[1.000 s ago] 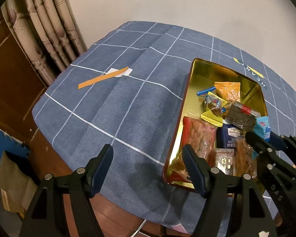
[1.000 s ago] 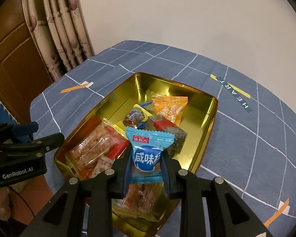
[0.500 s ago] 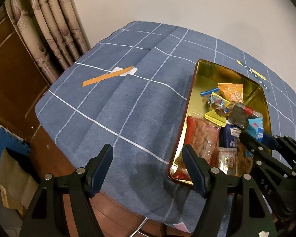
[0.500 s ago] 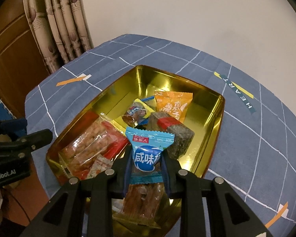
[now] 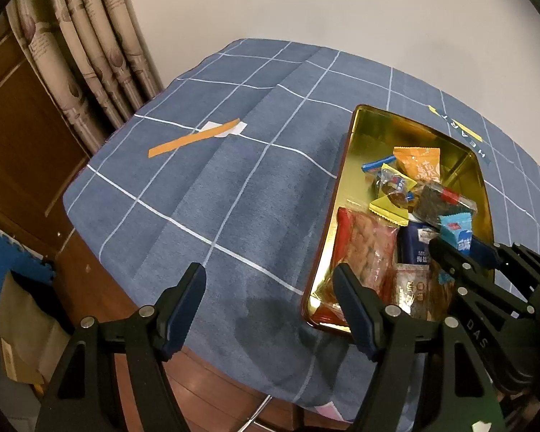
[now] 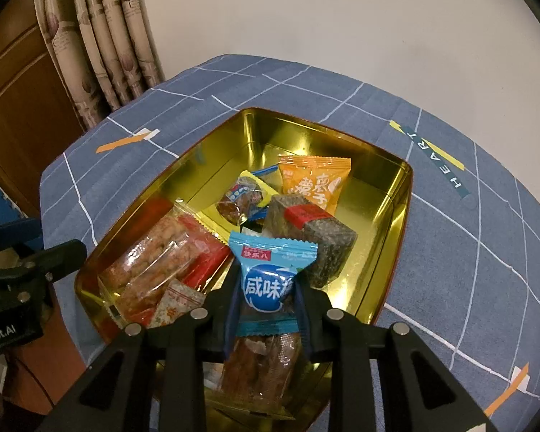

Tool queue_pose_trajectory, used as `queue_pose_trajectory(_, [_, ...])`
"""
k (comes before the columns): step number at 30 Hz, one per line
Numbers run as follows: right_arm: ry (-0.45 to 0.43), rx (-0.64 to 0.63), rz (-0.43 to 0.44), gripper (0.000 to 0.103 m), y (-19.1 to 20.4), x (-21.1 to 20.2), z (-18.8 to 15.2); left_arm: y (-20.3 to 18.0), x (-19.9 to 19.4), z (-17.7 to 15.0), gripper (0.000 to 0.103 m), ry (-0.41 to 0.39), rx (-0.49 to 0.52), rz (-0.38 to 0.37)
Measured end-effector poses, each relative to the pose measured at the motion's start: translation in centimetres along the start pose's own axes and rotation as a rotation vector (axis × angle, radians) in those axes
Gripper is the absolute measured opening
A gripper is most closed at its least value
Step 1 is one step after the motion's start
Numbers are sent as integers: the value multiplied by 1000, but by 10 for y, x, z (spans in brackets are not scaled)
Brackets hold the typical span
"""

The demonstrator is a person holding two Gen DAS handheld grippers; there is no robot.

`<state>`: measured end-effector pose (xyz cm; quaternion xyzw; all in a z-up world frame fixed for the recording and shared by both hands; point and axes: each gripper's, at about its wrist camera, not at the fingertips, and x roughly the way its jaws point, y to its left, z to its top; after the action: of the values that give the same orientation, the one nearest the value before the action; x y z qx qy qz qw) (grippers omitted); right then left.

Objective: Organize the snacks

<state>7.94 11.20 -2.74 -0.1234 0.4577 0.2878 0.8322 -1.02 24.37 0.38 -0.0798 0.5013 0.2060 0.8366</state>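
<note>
Right tool point(image 6: 266, 297): clamped on blue packet point(image 6: 270, 277), held over near end of gold tin point(image 6: 401, 223). Advice: lower before releasing. Left tool point(image 5: 270, 309): apart, empty, tin beside it.

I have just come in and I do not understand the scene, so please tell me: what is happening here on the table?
A person is sorting snacks with two handheld grippers. The right gripper is shut on a blue snack packet, holding it above the gold tin, which already contains several wrapped snacks. The left gripper is open and empty, over the blue checked tablecloth beside the tin. The packet is not yet released.
</note>
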Motion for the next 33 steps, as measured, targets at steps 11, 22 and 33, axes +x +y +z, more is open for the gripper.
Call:
queue_pose_trajectory(11, [-1, 75, -18, 57, -3, -12, 0, -2, 0, 0, 72, -2, 9, 7])
queue_pose_trajectory(22, [-7, 176, -33, 80, -14, -44, -19, -8, -2, -1, 75, -12, 43, 16])
queue_pose_trajectory(33, [-22, 140, -109, 81, -5, -56, -31, -12, -2, -2, 76, -17, 65, 23])
